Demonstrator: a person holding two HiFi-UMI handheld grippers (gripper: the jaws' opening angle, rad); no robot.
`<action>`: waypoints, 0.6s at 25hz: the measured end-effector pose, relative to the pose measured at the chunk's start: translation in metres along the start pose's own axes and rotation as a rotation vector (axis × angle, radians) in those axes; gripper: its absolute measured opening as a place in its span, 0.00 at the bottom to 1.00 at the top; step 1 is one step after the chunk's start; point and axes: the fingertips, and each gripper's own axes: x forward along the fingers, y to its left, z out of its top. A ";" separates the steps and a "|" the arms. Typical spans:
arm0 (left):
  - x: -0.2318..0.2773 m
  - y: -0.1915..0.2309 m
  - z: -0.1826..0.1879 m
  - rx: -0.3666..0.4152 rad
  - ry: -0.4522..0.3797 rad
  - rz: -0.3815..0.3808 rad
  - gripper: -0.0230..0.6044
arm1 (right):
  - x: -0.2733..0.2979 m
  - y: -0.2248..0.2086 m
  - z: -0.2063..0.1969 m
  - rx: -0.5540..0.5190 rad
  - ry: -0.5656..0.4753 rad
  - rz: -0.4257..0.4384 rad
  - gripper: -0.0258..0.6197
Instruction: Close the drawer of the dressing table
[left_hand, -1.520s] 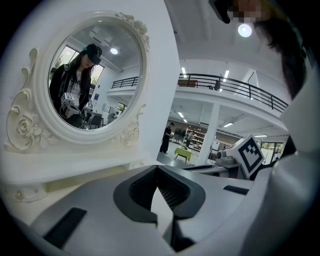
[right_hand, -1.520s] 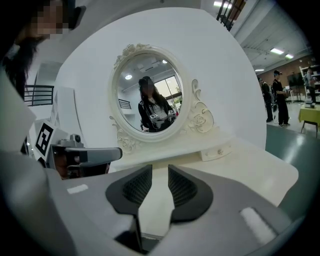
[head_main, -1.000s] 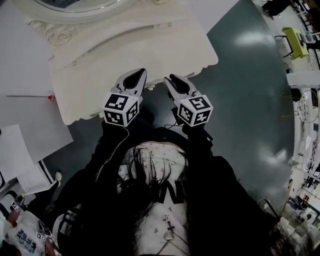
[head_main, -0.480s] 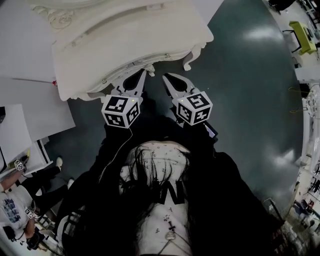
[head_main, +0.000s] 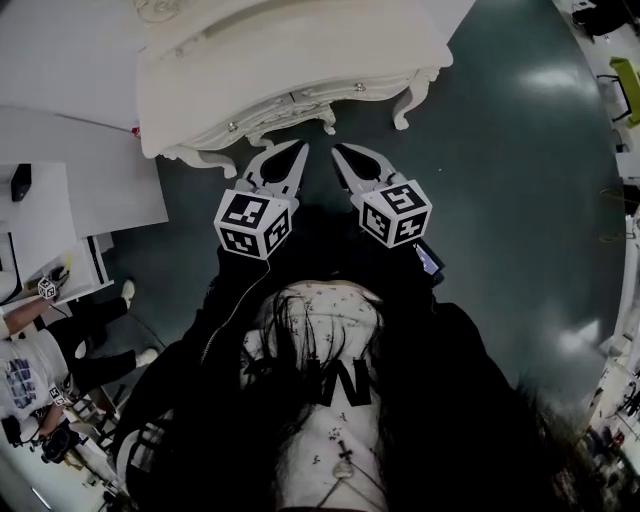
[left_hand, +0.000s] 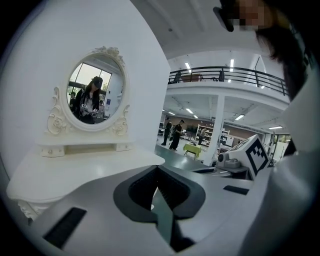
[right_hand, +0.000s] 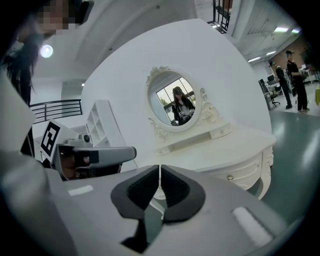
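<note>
The white dressing table (head_main: 290, 50) stands at the top of the head view. Its drawer front (head_main: 300, 103), with two small knobs, lies flush under the tabletop. My left gripper (head_main: 298, 147) and right gripper (head_main: 338, 150) hover side by side over the dark floor, a short way back from the drawer and touching nothing. The left gripper (left_hand: 156, 167) has its tips together. On the right gripper (right_hand: 159, 167) the jaws are closing to a hairline slit, with nothing between them. The oval mirror (right_hand: 175, 102) and a drawer knob (right_hand: 230, 177) show in the right gripper view.
White boards (head_main: 70, 180) lie on the floor left of the table. A crouching person (head_main: 30, 370) is at the lower left. A green table (head_main: 630, 75) stands far right. A white shelf unit (right_hand: 102, 125) stands beside the dresser. People (left_hand: 175, 134) stand far off.
Both grippers have drawn back from the dresser's front edge, which now sits higher in the head view. The right gripper's jaws have narrowed from open to almost touching.
</note>
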 end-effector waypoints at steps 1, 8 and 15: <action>-0.003 0.000 0.000 0.001 -0.002 0.001 0.03 | 0.001 0.003 -0.001 0.000 0.001 0.004 0.07; -0.027 0.007 -0.003 0.011 -0.019 -0.011 0.03 | 0.008 0.029 -0.009 -0.003 -0.006 0.004 0.05; -0.075 0.023 -0.014 0.014 -0.029 -0.020 0.03 | 0.018 0.074 -0.028 -0.008 0.013 -0.011 0.05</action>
